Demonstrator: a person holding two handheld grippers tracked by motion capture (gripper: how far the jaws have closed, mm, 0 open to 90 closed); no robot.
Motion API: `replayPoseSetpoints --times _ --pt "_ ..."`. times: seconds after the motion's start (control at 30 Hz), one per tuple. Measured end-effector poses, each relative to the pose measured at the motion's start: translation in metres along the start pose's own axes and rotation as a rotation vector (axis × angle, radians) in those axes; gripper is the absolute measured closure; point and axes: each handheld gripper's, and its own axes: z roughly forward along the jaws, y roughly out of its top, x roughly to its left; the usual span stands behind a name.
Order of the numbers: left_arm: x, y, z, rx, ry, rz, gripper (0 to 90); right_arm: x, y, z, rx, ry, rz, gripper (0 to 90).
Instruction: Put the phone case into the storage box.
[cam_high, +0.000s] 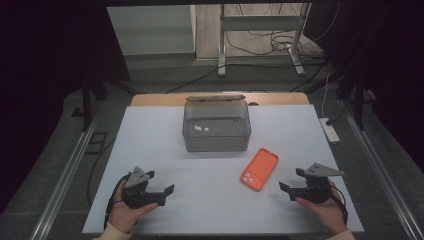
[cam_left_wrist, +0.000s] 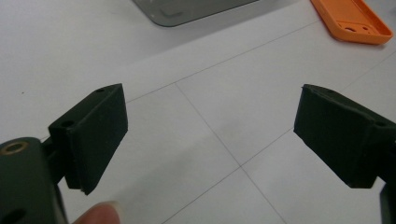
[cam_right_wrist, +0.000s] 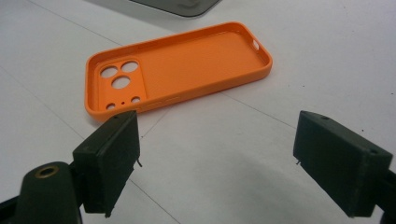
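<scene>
both jaws of the right gripper (cam_right_wrist: 217, 163) stand wide, empty; orange phone case (cam_right_wrist: 180, 67) lies just ahead.

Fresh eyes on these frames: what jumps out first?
The orange phone case stands out most: it lies hollow side up on the white table, right of centre, just ahead of the open right gripper. Behind it, mid-table, sits a clear grey box with its lid swung open at the back. The left gripper, also open, rests low at the near left, holding nothing.
</scene>
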Motion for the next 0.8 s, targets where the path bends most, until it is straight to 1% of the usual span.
replayPoseSetpoints --times 0.13,0.5,0.8 --pt "-0.0029 0.0027 0.0021 0.003 -0.008 0.012 10.4 0.0004 -0.0001 0.0004 0.004 -0.001 -0.002 14.7" --pt "-0.0086 0.0080 0.0062 0.007 -0.018 0.027 10.7 0.0007 -0.0001 0.0009 0.009 -0.005 -0.008 14.7" --pt "-0.0112 0.0102 0.0083 0.015 -0.023 0.027 11.4 0.0007 -0.0003 0.0014 0.009 -0.004 -0.006 14.7"
